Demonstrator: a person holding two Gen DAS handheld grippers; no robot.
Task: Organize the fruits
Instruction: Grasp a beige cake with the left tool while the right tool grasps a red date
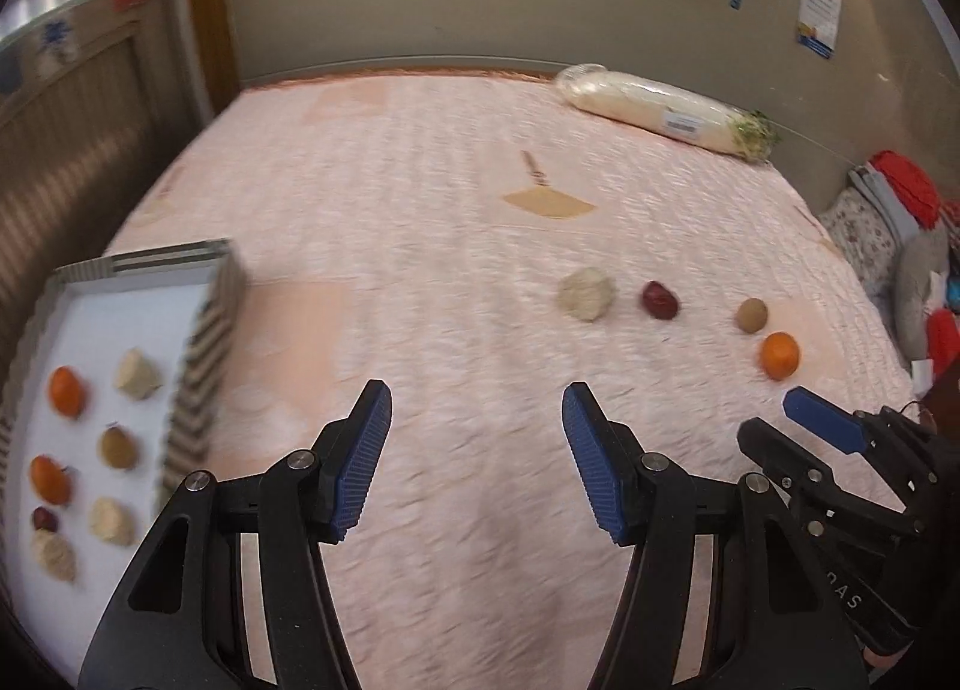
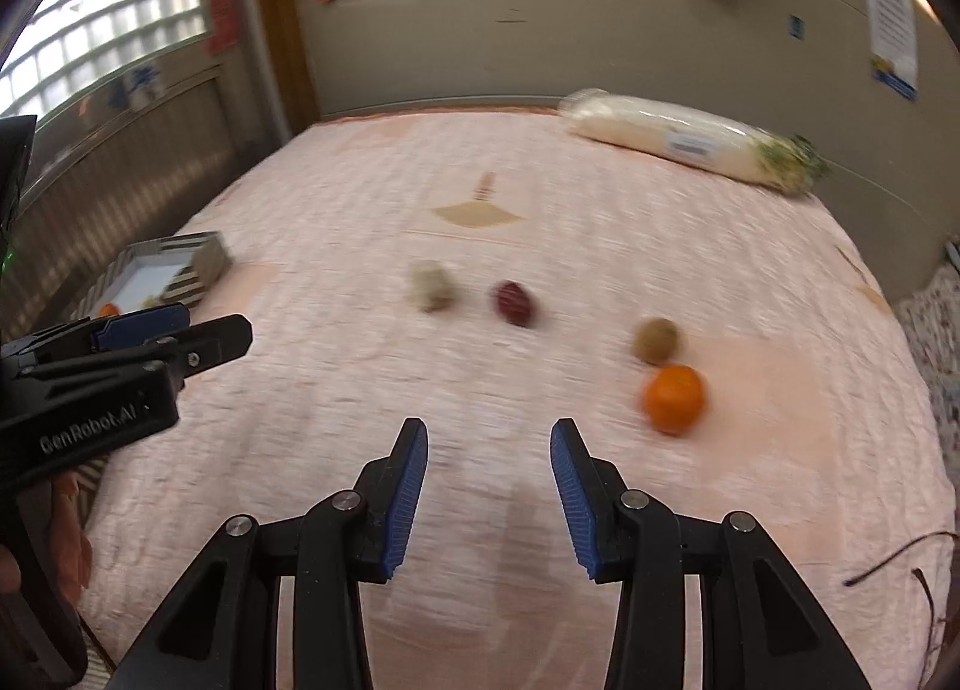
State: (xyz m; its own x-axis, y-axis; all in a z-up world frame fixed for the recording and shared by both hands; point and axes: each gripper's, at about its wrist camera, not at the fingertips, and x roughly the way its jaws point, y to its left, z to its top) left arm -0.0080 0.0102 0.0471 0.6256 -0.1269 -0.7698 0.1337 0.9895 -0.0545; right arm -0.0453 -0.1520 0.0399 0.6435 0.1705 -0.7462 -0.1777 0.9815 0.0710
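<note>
Scene: a bed (image 1: 420,222) covered by a pink quilted spread, seen from two wrist cameras; both pictures are a little motion-blurred.

Loose fruit: four pieces lie in a rough row on the bed, well apart from the tray. From the left of that row: a pale lumpy piece (image 2: 429,285), a dark red date-like fruit (image 2: 514,303), a brown kiwi-like fruit (image 2: 657,340), and an orange mandarin (image 2: 673,399) just beside the kiwi-like fruit.

Key relation: the loose fruit lies ahead and to the right of both tools. The mandarin is the nearest piece to the right hand-held gripper (image 2: 489,489), up and right of its tips.

Nearer hand: the right, judging by both views.

Right hand-held gripper: jaws spread, nothing between them.

Left hand-held gripper (image 1: 477,459): jaws spread wider, also empty.

Tray (image 1: 198,390): a shallow box with striped corrugated walls and a white floor, at the bed's left edge, already holding sorted fruit.

Long axis: the date-like fruit is oval, its length running diagonally; the others are roundish.

Textures: mandarin smooth and glossy, pale piece rough and matte, ribbed blue pads (image 2: 408,504).

Other: a plastic-wrapped white radish (image 1: 660,111) at the far edge.
</note>
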